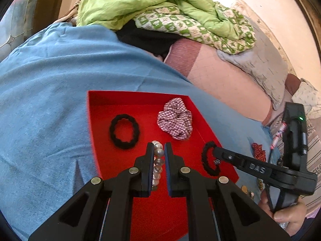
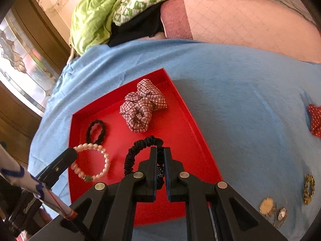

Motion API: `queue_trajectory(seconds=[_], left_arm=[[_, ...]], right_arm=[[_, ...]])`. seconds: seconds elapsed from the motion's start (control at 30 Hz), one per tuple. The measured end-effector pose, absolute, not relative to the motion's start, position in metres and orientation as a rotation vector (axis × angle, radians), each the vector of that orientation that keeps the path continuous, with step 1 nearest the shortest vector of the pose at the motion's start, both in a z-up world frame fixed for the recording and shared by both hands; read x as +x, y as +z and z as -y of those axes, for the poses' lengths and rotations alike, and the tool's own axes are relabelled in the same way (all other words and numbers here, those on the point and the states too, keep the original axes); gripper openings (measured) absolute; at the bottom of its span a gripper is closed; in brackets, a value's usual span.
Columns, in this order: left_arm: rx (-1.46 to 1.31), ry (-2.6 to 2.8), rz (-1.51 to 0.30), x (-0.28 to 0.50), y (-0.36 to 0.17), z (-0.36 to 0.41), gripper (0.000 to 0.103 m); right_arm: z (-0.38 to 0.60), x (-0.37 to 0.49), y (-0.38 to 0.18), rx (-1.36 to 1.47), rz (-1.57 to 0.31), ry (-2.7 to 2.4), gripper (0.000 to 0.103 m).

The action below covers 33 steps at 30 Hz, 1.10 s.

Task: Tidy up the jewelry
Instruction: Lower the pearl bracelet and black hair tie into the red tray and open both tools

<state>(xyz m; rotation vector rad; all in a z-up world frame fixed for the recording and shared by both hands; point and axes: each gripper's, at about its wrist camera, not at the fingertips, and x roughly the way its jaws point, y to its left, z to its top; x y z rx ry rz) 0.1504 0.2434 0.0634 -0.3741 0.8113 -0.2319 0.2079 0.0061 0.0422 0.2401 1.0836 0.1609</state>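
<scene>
**Both tongs clamped on bands over the red tray**

Nearest the left camera, the left gripper (image 1: pixel 159 150) has its flat black pads drawn narrow around a pearl bracelet (image 1: pixel 157 161), a string of round, glossy, pinkish-white beads standing edge-on between the jaws. From the right wrist view the same bracelet (image 2: pixel 91 163) shows as a full ring with one small dull gold bead, held at its rim by the left tongs above the near-left part of the tray.

The right gripper (image 2: pixel 159 154) is pinched almost closed on a black ruched hair tie (image 2: pixel 138 150), a satin-looking, tightly gathered loop that arcs up and to the left of the jaws. In the left view this tie (image 1: pixel 209 158) hangs at the tip of the right tongs over the tray's right edge.

Both hold their pieces over a shallow red tray (image 1: pixel 96 120) with a matte floor and low straight walls. Further in, ahead and left of both tongs, a fuzzy black hair band (image 1: pixel 124 131) lies flat as an oval. Beyond it, ahead and to the right, sits a crumpled red-and-white checked scrunchie (image 1: pixel 175 121) of woven cloth.

The tray rests on a soft blue cloth (image 2: pixel 230 100). To the right of the right tongs lie a red dotted fabric piece (image 2: pixel 315 120), a yellow-black patterned ring (image 2: pixel 309 188) and oval gold brooches (image 2: pixel 272 210). Farthest off, a rumpled green quilt (image 1: pixel 140 2) is heaped.
</scene>
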Motion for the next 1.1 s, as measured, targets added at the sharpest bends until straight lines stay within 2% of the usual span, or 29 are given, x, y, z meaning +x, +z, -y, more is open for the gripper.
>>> queue_trajectory(seconds=[0.7, 0.83, 1.1], left_arm=[[-0.373, -0.203, -0.845, 0.156, 0.06, -0.243, 0.01], [-0.384, -0.208, -0.837, 0.156, 0.063, -0.241, 0.01], [-0.354, -0.298, -0.807, 0.152, 0.076, -0.211, 0.01]], right_arm=[[-0.018, 0.24, 0.016, 0.202, -1.158, 0.118, 0.009], [-0.016, 0.235, 0.023, 0.199, -1.15, 0.134, 0.013], [0.027, 0.182, 0.067, 0.243, -1.054, 0.183, 0.013]])
